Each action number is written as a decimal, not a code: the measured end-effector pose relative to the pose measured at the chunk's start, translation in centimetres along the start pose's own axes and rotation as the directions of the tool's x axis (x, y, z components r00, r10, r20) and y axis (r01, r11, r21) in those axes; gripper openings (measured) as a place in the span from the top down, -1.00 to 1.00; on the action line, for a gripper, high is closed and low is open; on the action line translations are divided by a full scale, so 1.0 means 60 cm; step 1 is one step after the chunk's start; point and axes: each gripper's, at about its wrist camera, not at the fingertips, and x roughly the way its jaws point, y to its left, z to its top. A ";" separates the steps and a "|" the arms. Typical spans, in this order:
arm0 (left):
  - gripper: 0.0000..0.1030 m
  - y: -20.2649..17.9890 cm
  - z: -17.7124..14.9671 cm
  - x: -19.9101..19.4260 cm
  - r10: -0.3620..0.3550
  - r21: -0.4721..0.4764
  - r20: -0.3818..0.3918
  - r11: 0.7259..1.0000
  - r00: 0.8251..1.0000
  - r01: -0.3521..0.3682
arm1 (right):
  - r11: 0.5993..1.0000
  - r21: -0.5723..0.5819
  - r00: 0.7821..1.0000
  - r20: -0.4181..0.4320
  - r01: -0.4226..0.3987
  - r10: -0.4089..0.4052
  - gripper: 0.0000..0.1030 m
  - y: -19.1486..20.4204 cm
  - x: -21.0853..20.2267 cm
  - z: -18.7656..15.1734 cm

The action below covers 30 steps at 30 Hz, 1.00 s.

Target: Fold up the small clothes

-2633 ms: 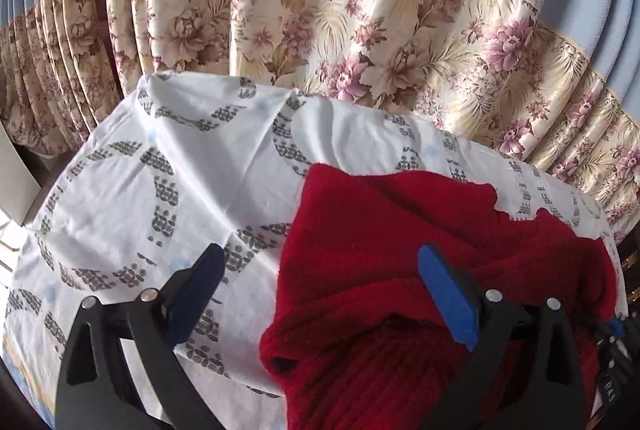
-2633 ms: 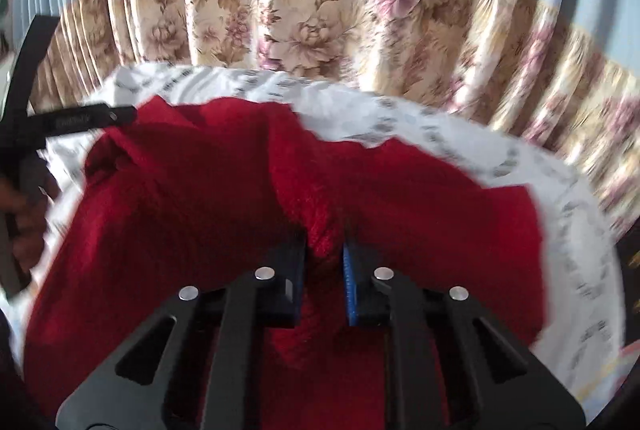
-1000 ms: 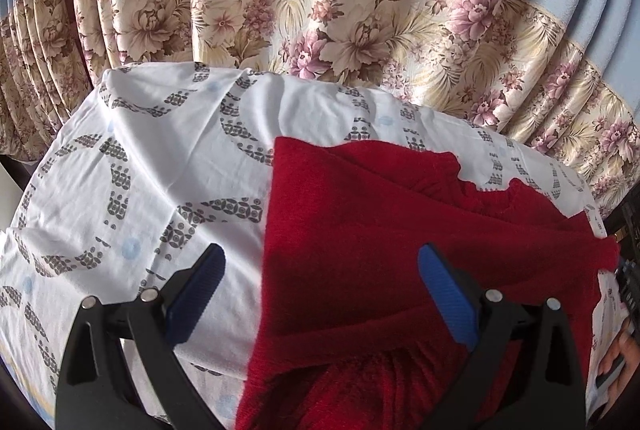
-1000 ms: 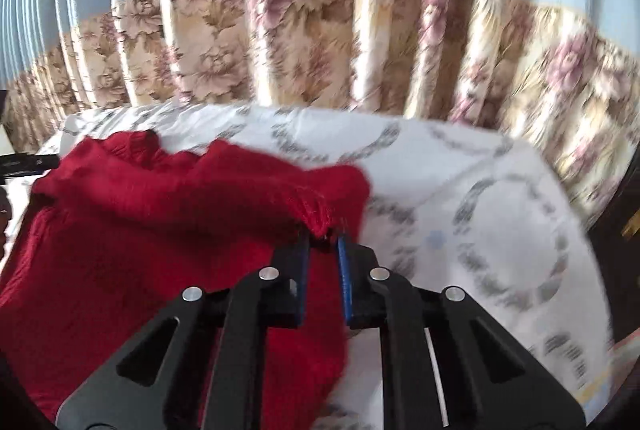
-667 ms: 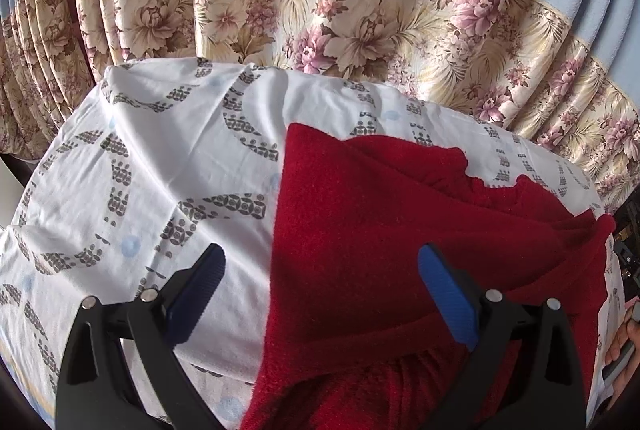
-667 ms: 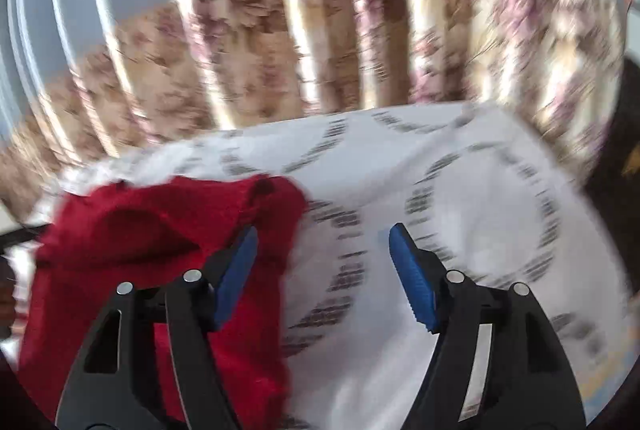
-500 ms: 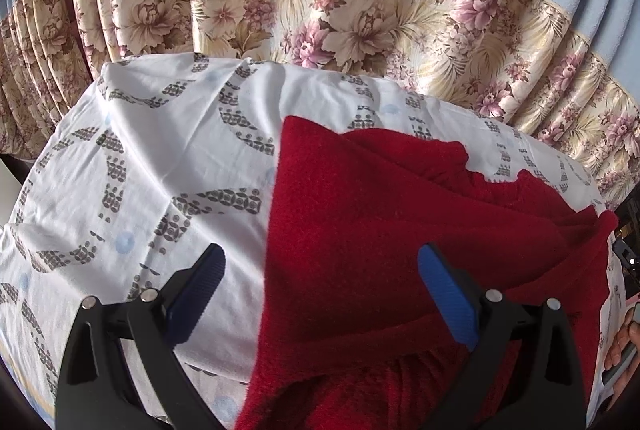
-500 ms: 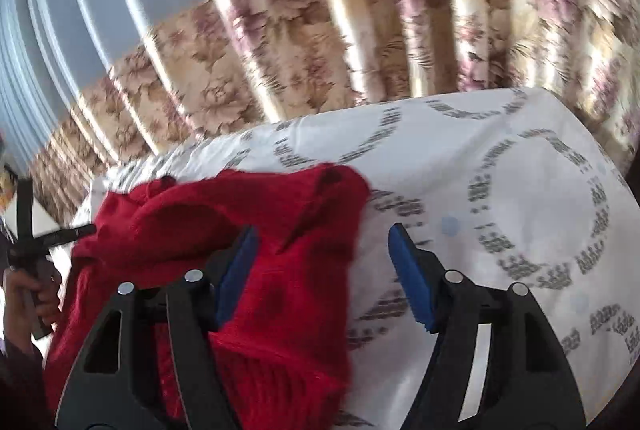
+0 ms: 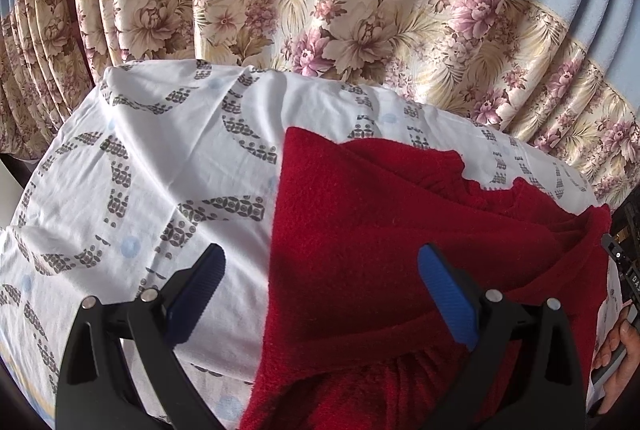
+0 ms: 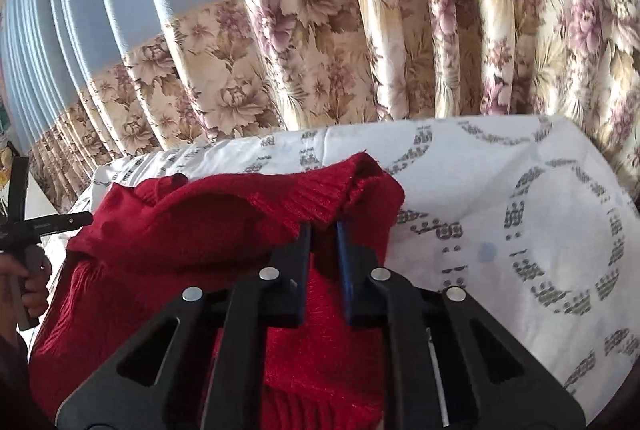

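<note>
A red knitted sweater [image 9: 392,230] lies on the white patterned cloth [image 9: 152,158] that covers the table. My left gripper [image 9: 320,278] is open above the sweater's left edge, one finger over the cloth and one over the sweater, holding nothing. In the right wrist view my right gripper [image 10: 323,230] is shut on a fold of the red sweater [image 10: 224,226] near its ribbed edge, which bunches up above the fingertips. The right gripper's body also shows at the right edge of the left wrist view [image 9: 624,250].
A floral and blue curtain [image 9: 360,10] hangs right behind the table's far edge. Bare patterned cloth [image 10: 540,214] spreads to the right of the sweater. The hand holding the left gripper [image 10: 24,270] shows at the left edge of the right wrist view.
My right gripper let go of the sweater, opened, moved back over it and has now shut on a fold near the ribbed edge. My left gripper stayed open and hardly moved.
</note>
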 end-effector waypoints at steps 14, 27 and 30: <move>-0.89 -0.008 0.005 -0.016 0.126 0.055 0.050 0.990 0.991 -0.129 | 0.931 -0.260 0.966 0.021 0.256 -0.259 0.13 0.088 0.019 -0.014; -0.89 0.006 0.011 -0.027 0.076 0.029 0.044 0.997 0.996 -0.077 | 0.896 -0.325 0.946 -0.008 0.304 -0.324 0.84 0.076 -0.034 -0.032; -0.89 0.007 0.009 -0.023 0.070 0.035 0.025 0.997 0.997 -0.071 | 0.889 -0.348 0.938 -0.066 0.298 -0.340 0.83 0.051 -0.047 -0.057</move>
